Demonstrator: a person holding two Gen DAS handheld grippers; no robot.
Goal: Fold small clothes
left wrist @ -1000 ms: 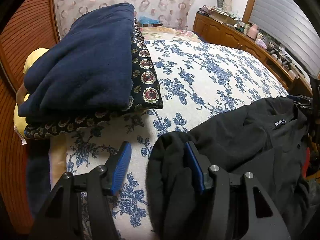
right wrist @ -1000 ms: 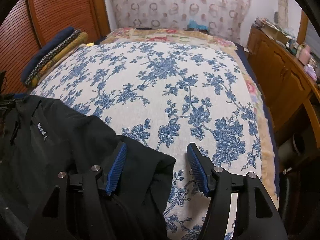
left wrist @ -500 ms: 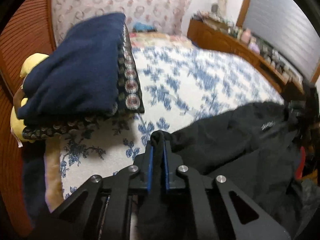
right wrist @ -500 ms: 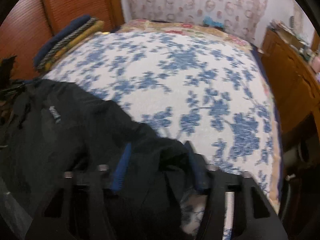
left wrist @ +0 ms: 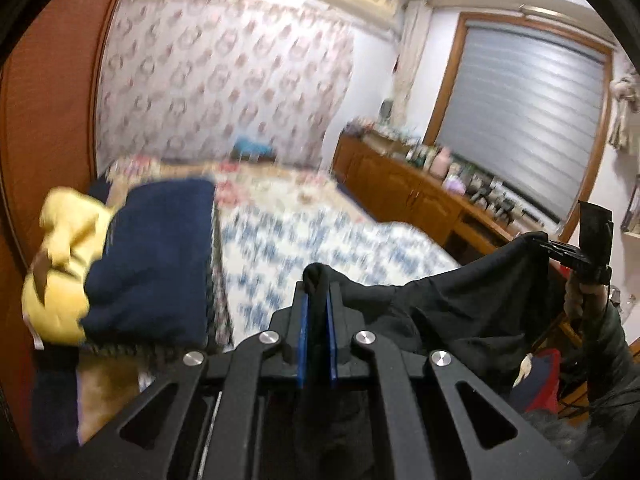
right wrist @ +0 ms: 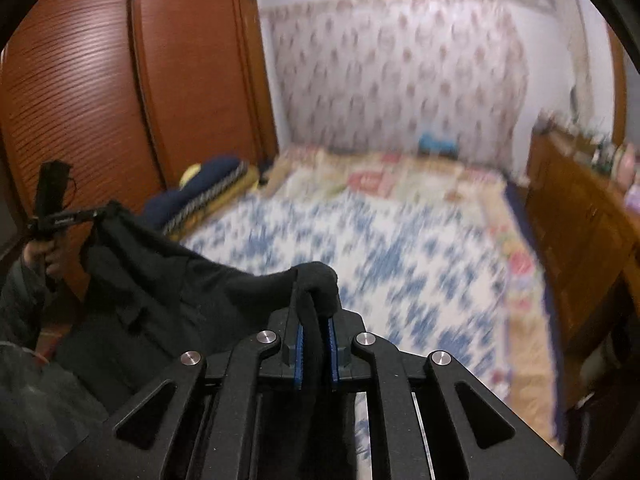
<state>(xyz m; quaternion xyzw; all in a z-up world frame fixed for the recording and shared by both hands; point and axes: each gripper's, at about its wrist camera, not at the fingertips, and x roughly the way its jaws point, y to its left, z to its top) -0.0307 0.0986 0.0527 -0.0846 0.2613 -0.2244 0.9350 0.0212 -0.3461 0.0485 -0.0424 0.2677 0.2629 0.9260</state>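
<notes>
1. Right now the left gripper (left wrist: 316, 312) has its blue pads pressed narrow on a bunched corner of the black garment (left wrist: 472, 312), with a knob of cloth poking out above the tips
2. The right gripper (right wrist: 316, 320) pinches the opposite corner the same way, fingers almost together with a thick fold of black cloth between them; in the left view it shows far off at the other end of the cloth
3. The garment hangs stretched between the two grippers, above the near edge of the bed (right wrist: 400, 248), sagging in the middle and draping down below both; how far its lower part clears the bed I cannot tell
4. It looks soft, limp and fairly light, probably a thin knit or jersey: it will swing, crease and slide rather than keep a shape, so slow moves should suit it
5. The bunched grip looks secure enough, though a wad like that could slip out under a sharp tug; the hem or shoulder corners seem the best places to hold, since they spread the cloth flat
6. A stack of folded dark blue and yellow blankets (left wrist: 152, 256) lies along the bed's far left side, next to the wooden wardrobe (right wrist: 100, 80), well apart from the garment
7. The flowered middle of the bed is free, a likely spot to lay the cloth for folding
</notes>
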